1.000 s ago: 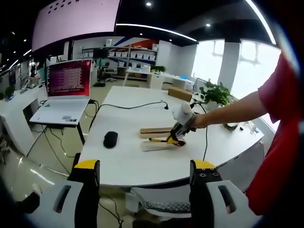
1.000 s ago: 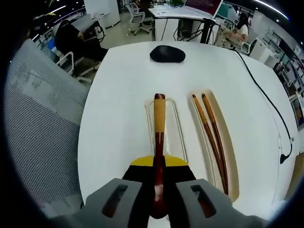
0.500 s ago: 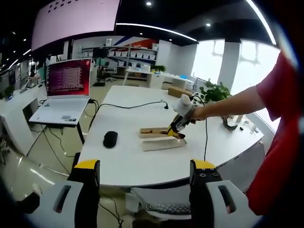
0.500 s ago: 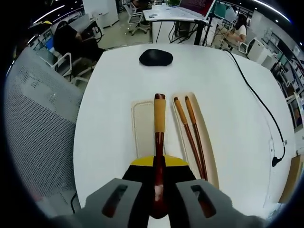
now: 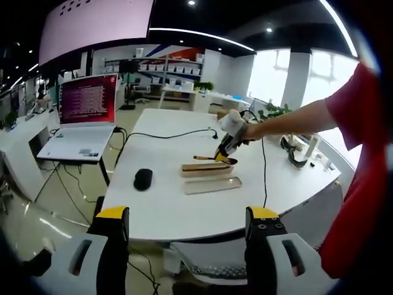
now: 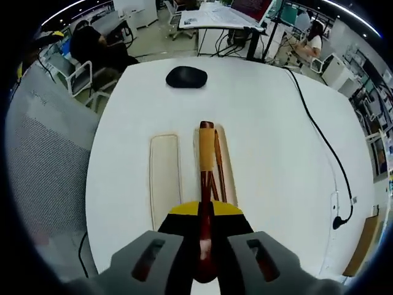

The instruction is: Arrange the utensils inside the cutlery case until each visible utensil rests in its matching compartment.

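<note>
My right hand-held gripper point(image 6: 206, 246) is clamping a spoon point(image 6: 206, 178) by its bowl end, handle pointing straight ahead, hanging over the tray point(image 6: 225, 161) that is holding the chopsticks point(image 6: 216, 161). The lid point(image 6: 164, 179) is lying just left of it on the table point(image 6: 270, 129), a mouse point(image 6: 186, 77) farther ahead. My left hand-held gripper point(image 5: 187, 246) is gaping wide, facing the table from well back.

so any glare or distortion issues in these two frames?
Left gripper view: windows blown out white, fisheye bends the table edge. Right gripper view: evenly lit, white table slightly bright, the spoon sharp, its handle glinting between the jaws of the right gripper.
</note>
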Tool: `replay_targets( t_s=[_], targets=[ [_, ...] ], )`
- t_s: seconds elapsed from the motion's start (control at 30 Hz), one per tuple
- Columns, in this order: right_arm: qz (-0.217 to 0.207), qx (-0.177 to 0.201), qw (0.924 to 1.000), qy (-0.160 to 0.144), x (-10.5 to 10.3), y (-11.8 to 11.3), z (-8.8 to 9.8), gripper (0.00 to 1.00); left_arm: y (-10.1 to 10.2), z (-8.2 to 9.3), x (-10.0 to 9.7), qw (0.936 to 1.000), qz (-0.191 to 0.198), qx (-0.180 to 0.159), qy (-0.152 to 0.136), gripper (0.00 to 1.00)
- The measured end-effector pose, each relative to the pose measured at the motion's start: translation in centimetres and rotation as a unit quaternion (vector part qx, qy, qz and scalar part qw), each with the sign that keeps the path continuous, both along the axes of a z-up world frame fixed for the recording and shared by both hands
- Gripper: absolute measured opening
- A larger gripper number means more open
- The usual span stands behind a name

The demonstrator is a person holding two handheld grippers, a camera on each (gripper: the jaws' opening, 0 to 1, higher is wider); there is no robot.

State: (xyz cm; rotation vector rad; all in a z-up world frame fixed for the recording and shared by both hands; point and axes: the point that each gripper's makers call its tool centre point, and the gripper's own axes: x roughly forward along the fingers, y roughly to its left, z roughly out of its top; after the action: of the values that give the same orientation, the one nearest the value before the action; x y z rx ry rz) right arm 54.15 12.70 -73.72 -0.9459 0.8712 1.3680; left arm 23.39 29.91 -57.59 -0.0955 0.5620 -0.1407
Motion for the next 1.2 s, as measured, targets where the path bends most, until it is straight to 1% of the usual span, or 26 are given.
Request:
replay_targets(
  t_s=[0.13, 0.23, 0.3, 0.37, 0.57, 0.63, 0.7, 0.8, 1.0, 1.13, 1.2],
  targets=[
    [0.004, -0.001, 1.0000, -0.003, 1.0, -0.1, 0.4, 0.01, 0.1, -0.1, 0.3, 1.0000, 0.001, -0.001, 0.002, 0.79],
    [0.002, 0.005, 1.0000, 0.003, 1.2, 0.1, 0.3, 0.01, -0.3, 0.1, 0.7, 1.0000, -0.004, -0.001, 0.002, 0.79],
    [0.008, 0.010, 0.9999, -0.002, 1.2, 0.3, 0.2, 0.01, -0.4, 0.2, 0.9, 1.0000, -0.006, -0.002, -0.001, 0.79],
    [0.004, 0.007, 1.0000, 0.005, 1.1, 0.4, -0.3, 0.01, -0.5, 0.2, 1.0, 1.0000, -0.007, -0.003, -0.001, 0.79],
    [0.010, 0.009, 0.9999, 0.003, 1.0, 0.5, -1.3, 0.01, -0.5, -0.5, 0.6, 0.9999, -0.005, -0.004, 0.008, 0.79],
    [0.018, 0.011, 0.9998, -0.002, 1.3, 0.5, -2.0, 0.01, -0.4, -0.6, 0.4, 0.9999, -0.002, -0.004, 0.011, 0.79],
    [0.017, 0.009, 0.9998, 0.002, 1.3, 0.5, -2.6, 0.01, -0.2, -0.7, 0.4, 0.9999, 0.002, -0.004, 0.011, 0.79],
    [0.013, 0.008, 0.9999, 0.004, 1.3, 0.5, -3.4, 0.01, -0.2, -1.1, 0.2, 0.9998, 0.002, -0.005, 0.020, 0.79],
    [0.017, 0.010, 0.9998, 0.005, 1.0, 0.7, -4.4, 0.01, -0.2, -1.4, 0.4, 0.9997, 0.005, -0.008, 0.023, 0.79],
    [0.025, 0.003, 0.9997, -0.002, 1.3, 0.8, -4.9, 0.02, -0.3, -1.5, 0.6, 0.9997, 0.004, -0.009, 0.024, 0.79],
    [0.026, -0.002, 0.9997, -0.003, 1.1, 0.9, -5.0, 0.02, -0.3, -1.4, 0.7, 0.9997, 0.004, -0.009, 0.023, 0.79]
  ],
)
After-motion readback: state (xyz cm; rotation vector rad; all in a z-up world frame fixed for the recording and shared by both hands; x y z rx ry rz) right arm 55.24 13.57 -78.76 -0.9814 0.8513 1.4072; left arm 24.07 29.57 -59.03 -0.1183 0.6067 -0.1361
